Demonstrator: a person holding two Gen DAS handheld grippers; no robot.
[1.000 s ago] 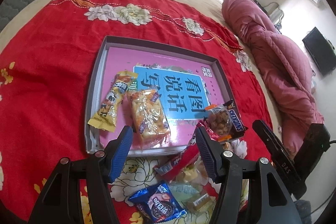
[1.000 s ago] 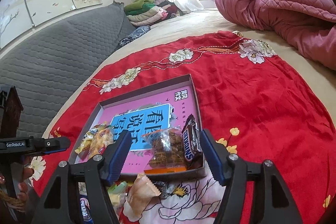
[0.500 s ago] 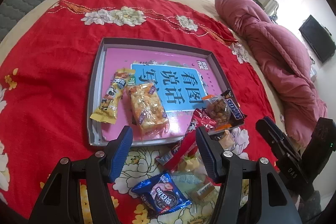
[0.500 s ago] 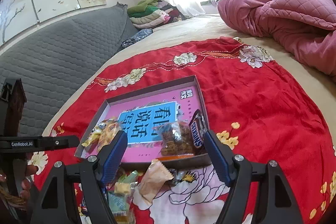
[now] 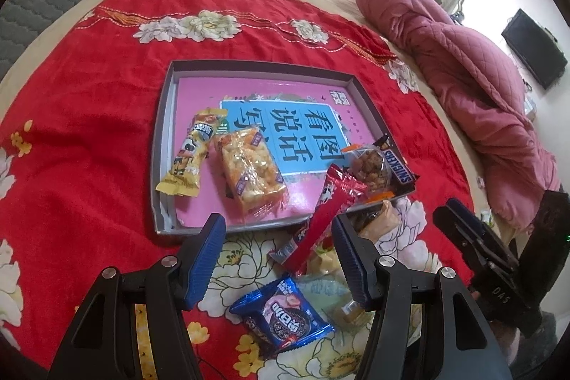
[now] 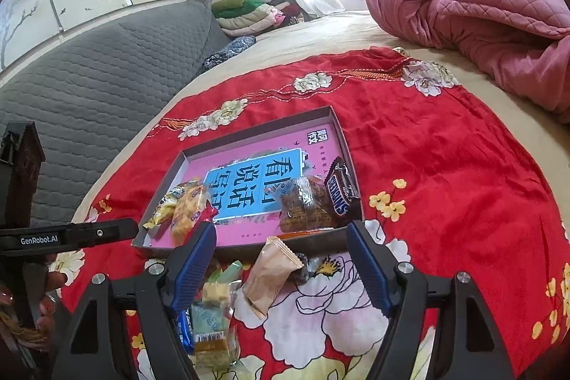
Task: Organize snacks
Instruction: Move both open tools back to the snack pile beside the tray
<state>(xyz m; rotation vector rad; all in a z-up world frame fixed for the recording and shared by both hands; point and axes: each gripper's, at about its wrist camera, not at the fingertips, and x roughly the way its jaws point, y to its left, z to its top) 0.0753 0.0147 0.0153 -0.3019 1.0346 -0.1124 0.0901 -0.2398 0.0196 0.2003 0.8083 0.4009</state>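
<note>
Mid-sort, judged: four snacks already in grey tray on red cloth over bed, loose pile short of tray's near edge. Left tool spread wide, empty, hovering above pile; right tool likewise parted, nothing held. Red stick pack straddling tray's near rim, long axis running diagonally, upper end inside tray pointing toward far right, lower end on cloth between left tool's fingers. Likely next pick; would need lowering, closing across narrow width, then lifting fully into tray. Blue cookie packet flat on cloth nearer camera. Tan packet beside rim, tilted. Yellow pack and rice bar lengthwise in tray, roughly parallel.
</note>
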